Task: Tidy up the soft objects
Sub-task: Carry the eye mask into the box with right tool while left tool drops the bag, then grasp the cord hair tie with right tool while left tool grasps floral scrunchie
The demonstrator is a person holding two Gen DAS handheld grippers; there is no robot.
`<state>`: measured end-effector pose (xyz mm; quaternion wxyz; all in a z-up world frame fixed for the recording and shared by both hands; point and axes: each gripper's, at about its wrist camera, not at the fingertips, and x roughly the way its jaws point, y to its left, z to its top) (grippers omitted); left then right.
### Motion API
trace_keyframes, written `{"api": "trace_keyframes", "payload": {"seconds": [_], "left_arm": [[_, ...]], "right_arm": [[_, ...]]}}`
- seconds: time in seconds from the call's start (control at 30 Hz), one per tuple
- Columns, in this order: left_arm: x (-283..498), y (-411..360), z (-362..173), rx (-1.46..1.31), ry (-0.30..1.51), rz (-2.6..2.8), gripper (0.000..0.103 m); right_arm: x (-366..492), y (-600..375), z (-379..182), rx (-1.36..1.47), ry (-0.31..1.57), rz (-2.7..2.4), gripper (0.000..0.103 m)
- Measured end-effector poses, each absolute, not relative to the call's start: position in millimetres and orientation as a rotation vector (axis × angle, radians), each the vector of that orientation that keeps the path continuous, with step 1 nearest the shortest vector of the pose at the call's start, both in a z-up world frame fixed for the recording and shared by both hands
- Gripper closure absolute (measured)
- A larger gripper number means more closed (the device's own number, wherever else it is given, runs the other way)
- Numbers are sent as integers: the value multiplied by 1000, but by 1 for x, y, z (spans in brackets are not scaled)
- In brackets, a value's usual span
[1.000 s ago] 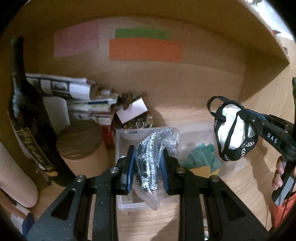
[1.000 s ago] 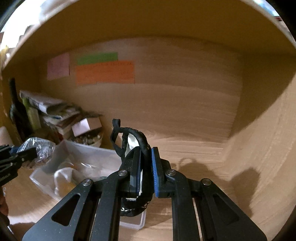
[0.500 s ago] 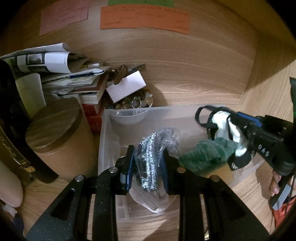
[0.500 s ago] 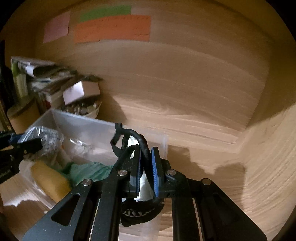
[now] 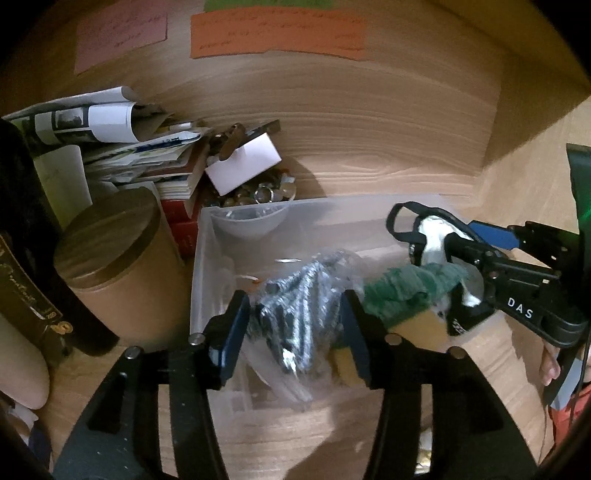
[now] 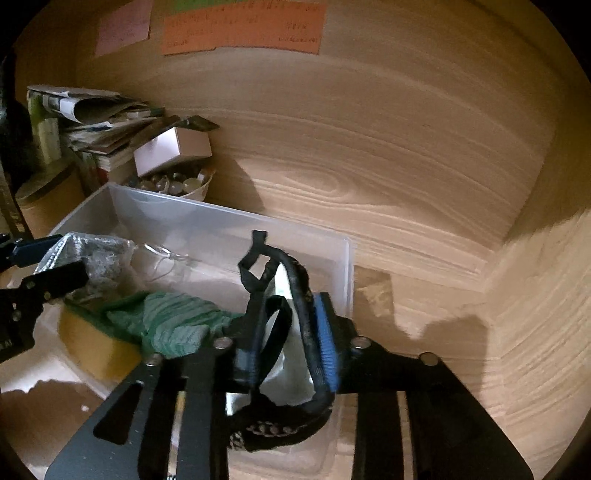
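Observation:
A clear plastic bin stands on the wooden shelf. A green cloth lies in it on a yellow sponge. My left gripper is open over the bin's front. A clear bag with a grey patterned item slips down between its jaws. My right gripper has its jaws parted above the bin's right end. A black and white strappy pouch hangs loosely between them.
A brown cardboard cylinder and a dark bottle stand left of the bin. Stacked papers and books, a white card and a bowl of glass beads sit behind it. The back wall carries coloured paper notes.
Both grippers have moved down over the bin and opened. The bag and the pouch, clamped before, now sit loose between the parted jaws.

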<state>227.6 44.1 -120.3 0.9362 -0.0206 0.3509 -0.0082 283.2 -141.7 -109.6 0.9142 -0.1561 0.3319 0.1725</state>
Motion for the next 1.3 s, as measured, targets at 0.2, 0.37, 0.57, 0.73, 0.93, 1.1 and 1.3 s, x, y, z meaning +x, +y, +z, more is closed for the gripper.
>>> {"api": "trace_keyframes", "payload": {"seconds": [0.2,0.37,0.57,0.73,0.93,1.1,1.3], "left_arm": [[210,42,-110,-43,691,-27,37],[192,39,-97,-27,651,-27,29],[167,35,-80,-19,588,-24,6],[150,34,-75,-44,580,-40,2],[136,32,-90,-53,621,-63,1],[133,28,-119,-77,726,-96,1],[128,15,-153,-61,825,-137,1]], "right_arm": [[268,-145,-105,-330,671,370,53],[254,-150,-98,-317,657,390,39],[233,-161,-83,-285,622,420,27],[205,-167,-66,-251,565,452,21],[174,-176,-65,-230,542,484,19],[162,-182,-87,-222,596,489,19],[159,-189,-129,-170,740,516,19]]}}
